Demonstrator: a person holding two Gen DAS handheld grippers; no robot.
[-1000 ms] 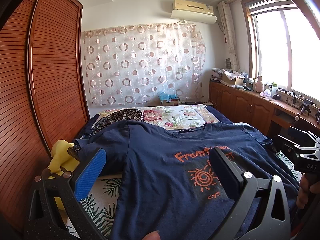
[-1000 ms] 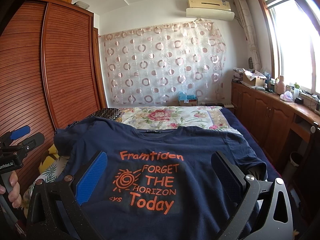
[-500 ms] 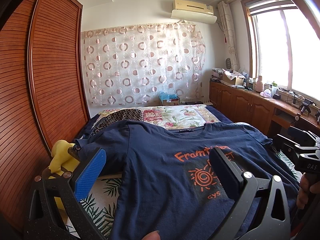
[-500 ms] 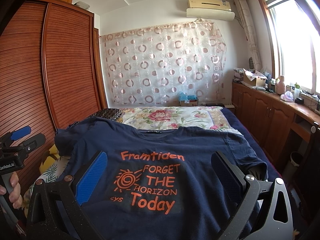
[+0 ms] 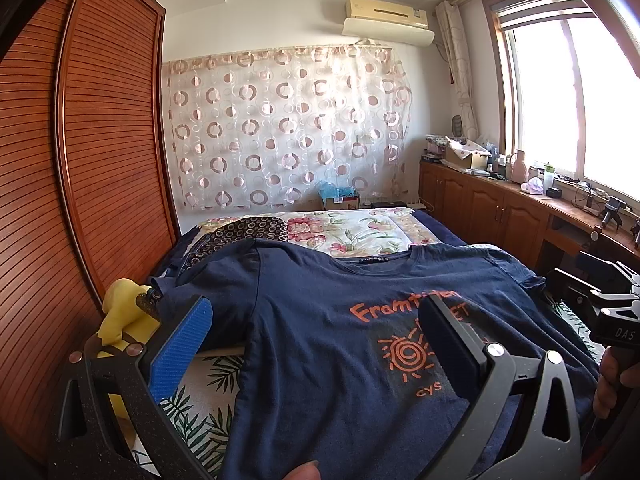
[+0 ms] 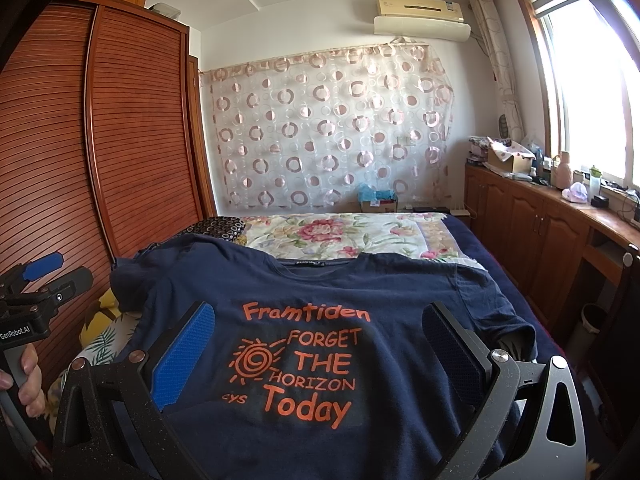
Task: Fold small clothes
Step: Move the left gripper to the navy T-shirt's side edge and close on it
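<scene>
bedroom, navy shirt flat on the bed

sunlit bedroom with a slatted wooden wardrobe (image 6: 120,140) on the left, a circle-patterned curtain (image 6: 328,128) on the far wall and a bright window (image 5: 568,92) over low cabinets on the right. the bed (image 6: 520,312) fills the middle, with a floral cover (image 6: 344,236) at its far end.

a navy t-shirt (image 6: 320,292) lies spread face up on the near part of the bed, collar pointing away, orange print reading "framtiden forget the horizon today". its sleeves reach out to both sides; the one on the wardrobe side is rumpled beside a yellow item (image 5: 120,316).

the left gripper (image 5: 316,344) hovers above the shirt's left half, jaws spread wide with nothing between them. the right gripper (image 6: 316,352) hovers above the print, jaws also spread wide and empty. each wrist view shows the other gripper at the frame edge, gripped by a hand (image 6: 28,380).
</scene>
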